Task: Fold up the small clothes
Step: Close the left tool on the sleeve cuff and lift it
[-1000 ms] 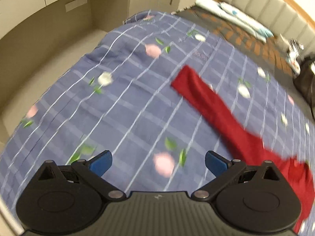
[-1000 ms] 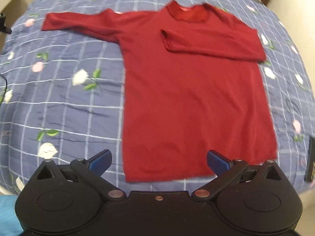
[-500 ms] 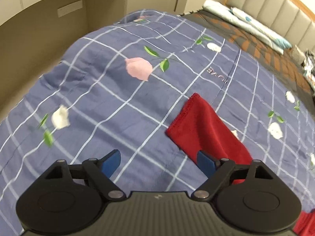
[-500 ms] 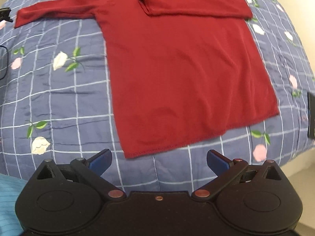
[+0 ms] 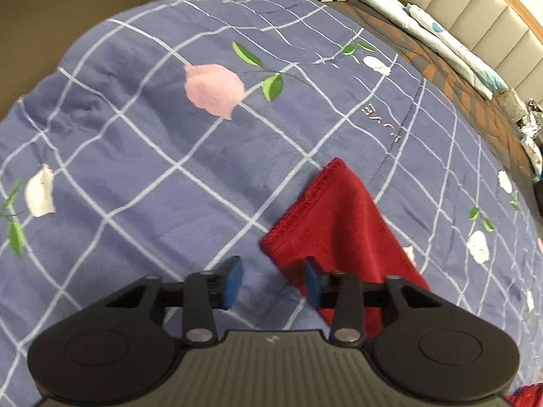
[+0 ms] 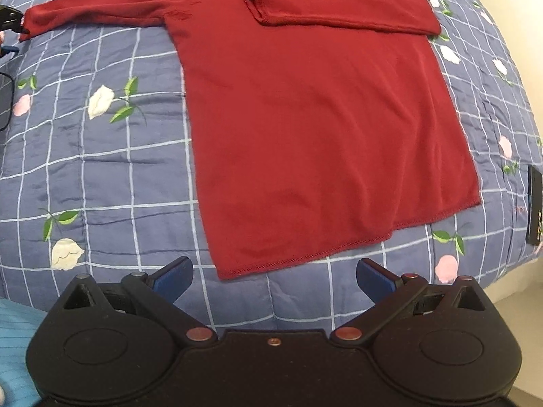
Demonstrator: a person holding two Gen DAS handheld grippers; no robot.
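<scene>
A red long-sleeved shirt [image 6: 322, 118] lies flat on the blue checked floral bedspread [image 6: 101, 176]. One sleeve is folded across the chest [image 6: 339, 13]; the other sleeve [image 6: 101, 10] stretches out to the left. In the left wrist view that sleeve's cuff [image 5: 325, 210] lies just ahead. My left gripper [image 5: 272, 279] is half closed, with the cuff's near corner at its right finger [image 5: 311, 283] and bedspread still showing in the gap. My right gripper [image 6: 274, 278] hangs wide open just short of the shirt's hem [image 6: 305, 257], holding nothing.
Striped bedding and pale pillows [image 5: 441, 34] lie by the padded headboard beyond the bedspread [image 5: 152, 156]. A dark phone-like object [image 6: 534, 210] sits at the right bed edge. A black cable [image 6: 8, 101] runs at the left, and light-blue cloth [image 6: 17, 332] shows at the lower left.
My left gripper moved down to the outstretched sleeve's cuff and its fingers closed about halfway. My right gripper drew back toward the hem, staying wide open.
</scene>
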